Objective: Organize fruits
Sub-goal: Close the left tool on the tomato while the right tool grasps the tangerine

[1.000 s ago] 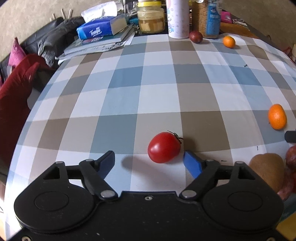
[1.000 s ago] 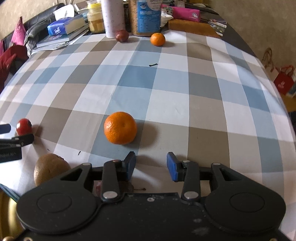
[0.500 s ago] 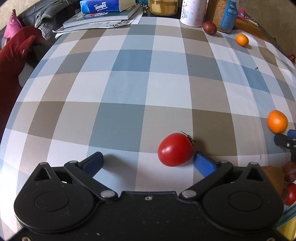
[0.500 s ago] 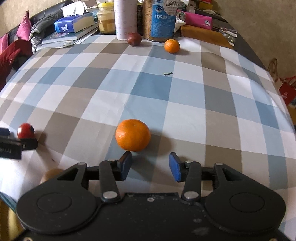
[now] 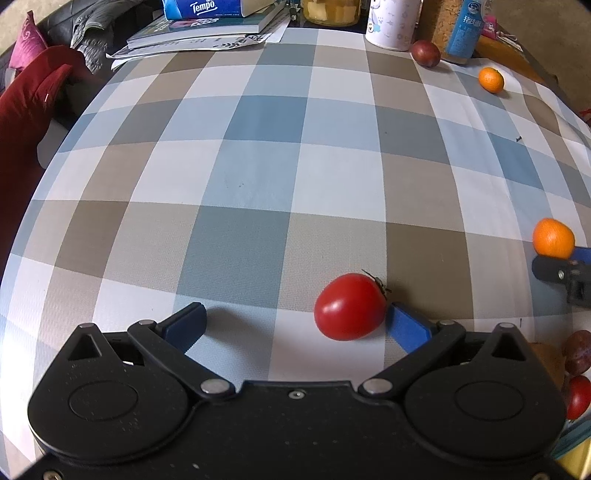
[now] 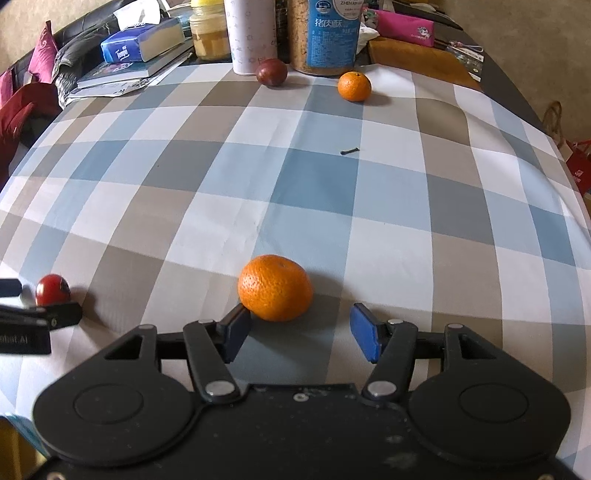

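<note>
Since a second ago, spread wider: left gripper (image 5: 295, 319) fully apart, tomato (image 5: 349, 306) beside right pad; right gripper (image 6: 301, 330) opening, holding nothing, orange (image 6: 275, 288) at eleven o'clock. Only left view: fruit pile (image 5: 576, 354) at four o'clock.

Checked tablecloth (image 6: 295, 192), tissue pack (image 6: 142, 42), books (image 6: 122, 72), jar (image 6: 208, 35).

Left gripper (image 5: 295, 325) and right gripper (image 6: 301, 332): matte black plastic bodies, two round housings each, linkage arms with silver pivot pins. Blue pads on fingertips (image 5: 408, 326); small centre screw.
</note>
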A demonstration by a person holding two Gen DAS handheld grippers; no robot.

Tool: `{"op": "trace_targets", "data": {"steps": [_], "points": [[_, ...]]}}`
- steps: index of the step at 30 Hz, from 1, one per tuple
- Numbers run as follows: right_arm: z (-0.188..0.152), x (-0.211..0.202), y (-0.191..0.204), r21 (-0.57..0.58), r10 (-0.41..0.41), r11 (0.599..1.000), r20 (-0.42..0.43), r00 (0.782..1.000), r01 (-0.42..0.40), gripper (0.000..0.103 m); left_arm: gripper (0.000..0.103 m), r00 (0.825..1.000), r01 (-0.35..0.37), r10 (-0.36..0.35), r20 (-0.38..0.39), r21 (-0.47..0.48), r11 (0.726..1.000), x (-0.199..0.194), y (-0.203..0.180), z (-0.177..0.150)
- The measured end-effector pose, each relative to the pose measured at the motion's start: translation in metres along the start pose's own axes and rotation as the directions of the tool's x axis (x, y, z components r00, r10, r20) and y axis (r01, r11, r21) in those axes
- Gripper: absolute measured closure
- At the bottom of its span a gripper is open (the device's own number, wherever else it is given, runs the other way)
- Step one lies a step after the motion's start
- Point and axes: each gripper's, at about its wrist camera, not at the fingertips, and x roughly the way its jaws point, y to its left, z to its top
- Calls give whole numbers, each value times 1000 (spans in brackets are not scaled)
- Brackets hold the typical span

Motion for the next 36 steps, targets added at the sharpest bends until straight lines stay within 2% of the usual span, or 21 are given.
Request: {"op": "trace_targets", "data": {"steps": [3, 5, 7, 14, 18, 20, 22, 24, 30, 33, 35, 36], "points": [[5, 3, 2, 10, -12, 1000, 4, 1000, 12, 44, 0, 1000, 0, 0, 2, 0, 1000, 0, 0, 0], [7, 4, 3, 12, -5, 1000, 42, 999, 4, 53, 0, 1000, 0, 0, 1, 0, 1000, 0, 0, 0], [8, 3, 5, -1, 2, 1000, 56, 998, -2, 68, 0, 1000, 0, 0, -3, -2, 1000, 0, 0, 0], [10, 3, 12, -63, -5, 998, 83, 997, 11, 72, 0, 1000, 1, -1, -7, -1, 1000, 1, 1, 1], [11, 4, 5, -31, 14, 999, 70, 997, -12, 75, 0, 1000, 3, -3, -19, -7, 1000, 2, 1, 3], [12, 5, 4, -17, 19, 1000, 56, 998, -18, 77, 5, 1000, 15, -15, -12, -5, 1000, 1, 1, 4], [13, 5, 3, -12, 11, 1000, 45, 999, -10, 83, 6, 1000, 14, -14, -9, -1, 1000, 1, -1, 5], [14, 6, 3, -7, 5, 1000, 35, 999, -5, 83, 7, 1000, 13, -13, -5, -1, 1000, 1, -3, 6], [13, 6, 0, -6, 17, 1000, 26, 1000, -17, 83, 21, 999, 30, -30, 17, 48, 998, -3, -15, 9], [14, 6, -1, -13, 24, 1000, 16, 1000, -23, 83, 32, 999, 44, -46, 24, 74, 996, -6, -20, 11], [15, 6, -3, -13, 33, 999, 6, 999, -33, 82, 45, 998, 52, -55, 35, 97, 994, -9, -23, 11], [15, 6, -5, -10, 40, 999, 1, 999, -40, 82, 47, 998, 57, -61, 35, 102, 993, -10, -23, 11]]}}
